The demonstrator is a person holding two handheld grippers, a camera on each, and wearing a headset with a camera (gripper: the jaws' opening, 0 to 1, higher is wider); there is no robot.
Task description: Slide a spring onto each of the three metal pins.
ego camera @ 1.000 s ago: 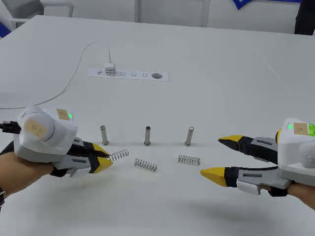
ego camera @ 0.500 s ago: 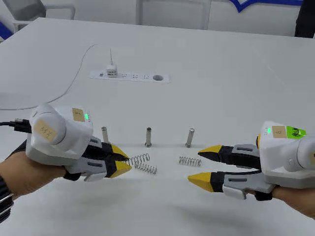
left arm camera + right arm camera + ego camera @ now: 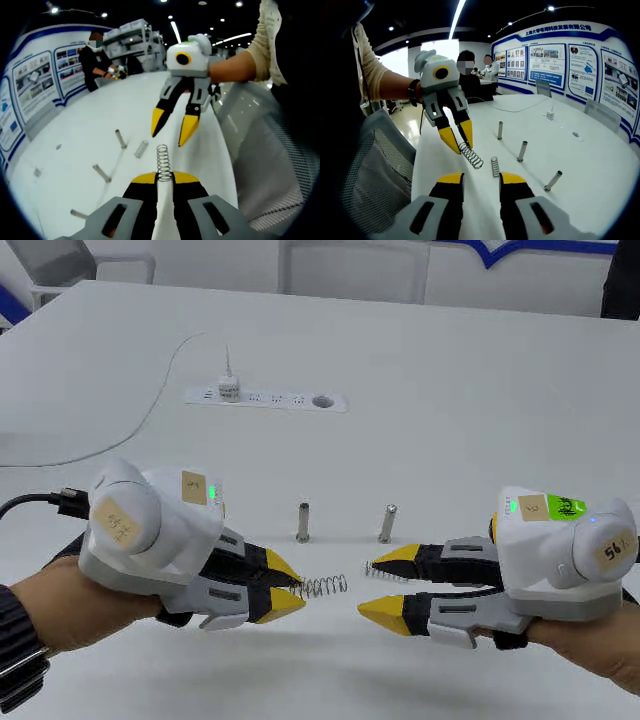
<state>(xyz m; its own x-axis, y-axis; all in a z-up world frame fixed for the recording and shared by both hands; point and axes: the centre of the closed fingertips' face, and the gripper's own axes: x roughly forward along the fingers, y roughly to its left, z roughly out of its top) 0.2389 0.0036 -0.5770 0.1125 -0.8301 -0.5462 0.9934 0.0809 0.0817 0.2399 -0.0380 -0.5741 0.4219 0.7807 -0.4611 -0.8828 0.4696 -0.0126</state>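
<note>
Low in the left of the head view, your left gripper (image 3: 296, 591) is clamped on one end coil of a spring (image 3: 325, 587), which juts sideways, unsupported. That thin hold could let it swivel or flick out. Your right gripper (image 3: 366, 587), lower right, stands spread, with a loose spring (image 3: 495, 166) on the table (image 3: 450, 420) by its tips; nudge it and it rolls. Above centre, the upright pins (image 3: 303, 521) may tip under a tilted approach.

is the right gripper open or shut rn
Open: on the right gripper the yellow-tipped jaws stand well apart, in its own view and in the head view.
</note>
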